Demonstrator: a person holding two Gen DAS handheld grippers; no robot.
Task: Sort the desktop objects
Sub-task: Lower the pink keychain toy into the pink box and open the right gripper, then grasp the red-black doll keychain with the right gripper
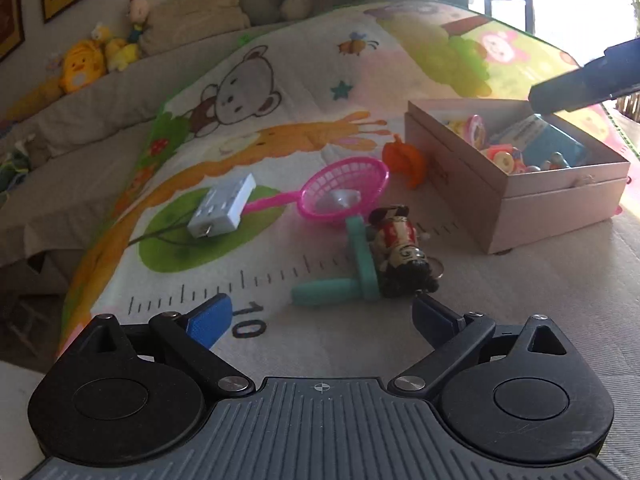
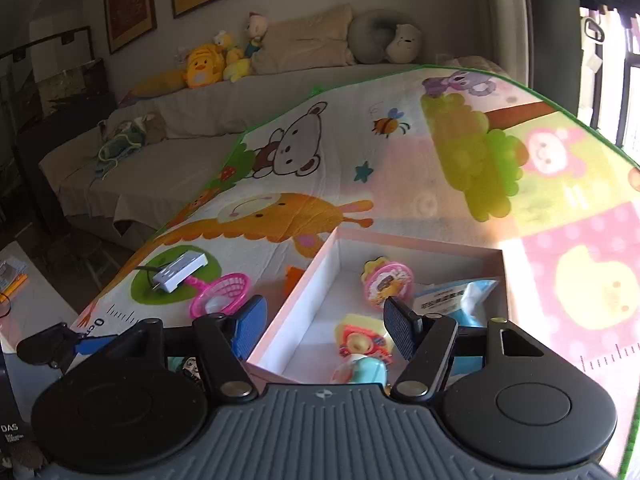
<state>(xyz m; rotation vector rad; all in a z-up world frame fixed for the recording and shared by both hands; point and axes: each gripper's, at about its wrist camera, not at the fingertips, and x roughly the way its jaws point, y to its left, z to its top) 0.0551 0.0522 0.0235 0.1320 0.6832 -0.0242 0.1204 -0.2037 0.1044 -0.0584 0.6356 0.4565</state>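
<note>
**Both grippers empty over a play mat, with loose toys waiting to go into a pink box**

The left gripper (image 1: 322,314) hung low over a cartoon-printed play mat (image 1: 280,80), its two blue-padded jaws spread wide with nothing between them. Just ahead of it lay a small painted wind-up toy figure in red, white and black (image 1: 402,250), lying on its side and touching a teal plastic ring-shaped toy with a stubby handle (image 1: 352,268). Beyond these sat a pink plastic mesh scoop with a long handle (image 1: 344,192), a small clear object resting in its bowl. A white rectangular power strip (image 1: 224,210) lay over the end of that handle. An orange plastic toy (image 1: 404,158) sat close beside the wall of a pale pink cardboard box (image 1: 452,164).

The right gripper (image 2: 324,330) hovered above that box, jaws partly apart and holding nothing. Inside the box were a round pink and yellow toy (image 2: 388,284), a blue and white packet (image 2: 456,298) and a yellow and red toy with a teal part (image 2: 362,350).

The step in hand appeared to be picking up the next loose toy with the left gripper. The wind-up figure was the nearest candidate. Since it leaned on the teal ring, a good approach would come down with the jaws straddling the figure's body alone, so the ring was not dragged along. The figure's rounded, glossy shell looked likely to slip, so closing squarely across its middle seemed wisest. The box already held several toys, and the emptier corner near its far wall looked the best place for a drop.
</note>
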